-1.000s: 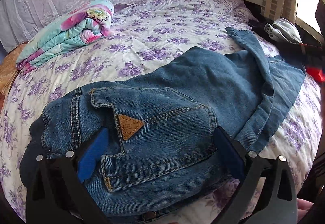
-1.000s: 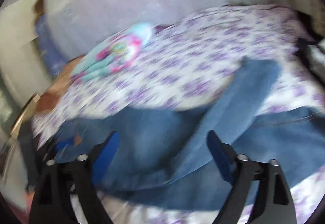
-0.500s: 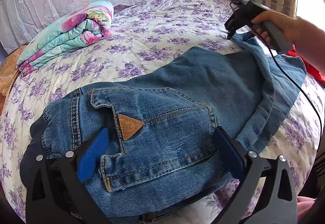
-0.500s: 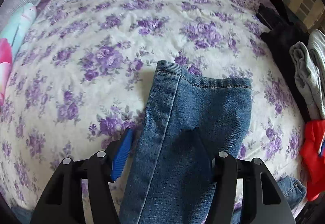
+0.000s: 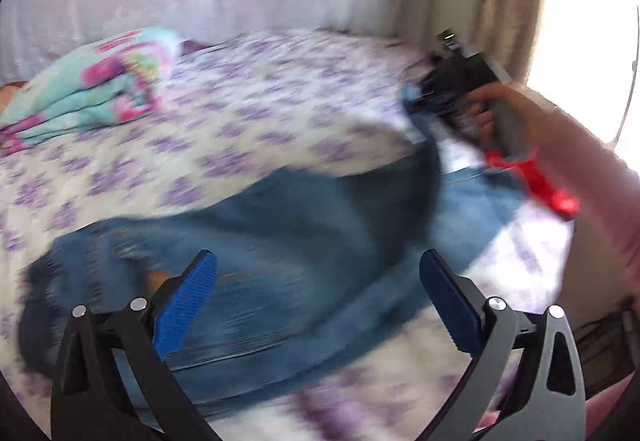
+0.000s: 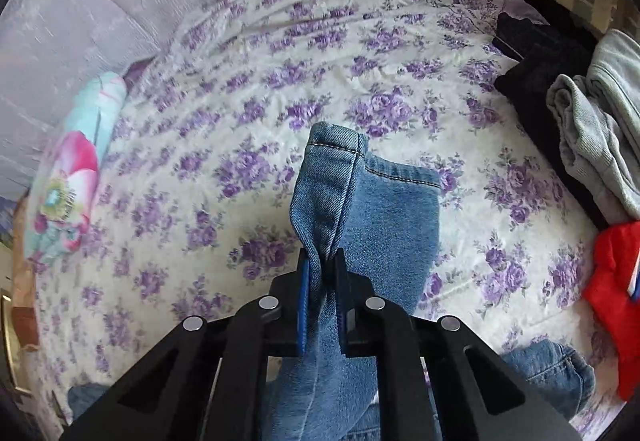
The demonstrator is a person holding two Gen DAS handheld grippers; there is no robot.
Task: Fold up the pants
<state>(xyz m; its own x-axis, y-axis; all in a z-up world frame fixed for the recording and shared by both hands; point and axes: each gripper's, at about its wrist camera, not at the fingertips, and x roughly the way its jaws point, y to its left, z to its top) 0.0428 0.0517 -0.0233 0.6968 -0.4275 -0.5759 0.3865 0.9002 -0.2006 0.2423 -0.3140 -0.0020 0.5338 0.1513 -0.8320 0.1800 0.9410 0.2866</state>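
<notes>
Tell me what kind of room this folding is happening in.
Most likely a bedroom. The jeans lie on a bed with a purple-flowered sheet, a folded quilt sits near the far end, and a curtain hangs beside a bright window.

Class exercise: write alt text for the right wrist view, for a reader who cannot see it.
The right gripper is shut on the hem end of a blue jeans leg, pinching the denim into a fold above a bed sheet printed with purple flowers. Dark, grey and red clothes lie at the right edge, and a folded floral blanket at the left.
</notes>
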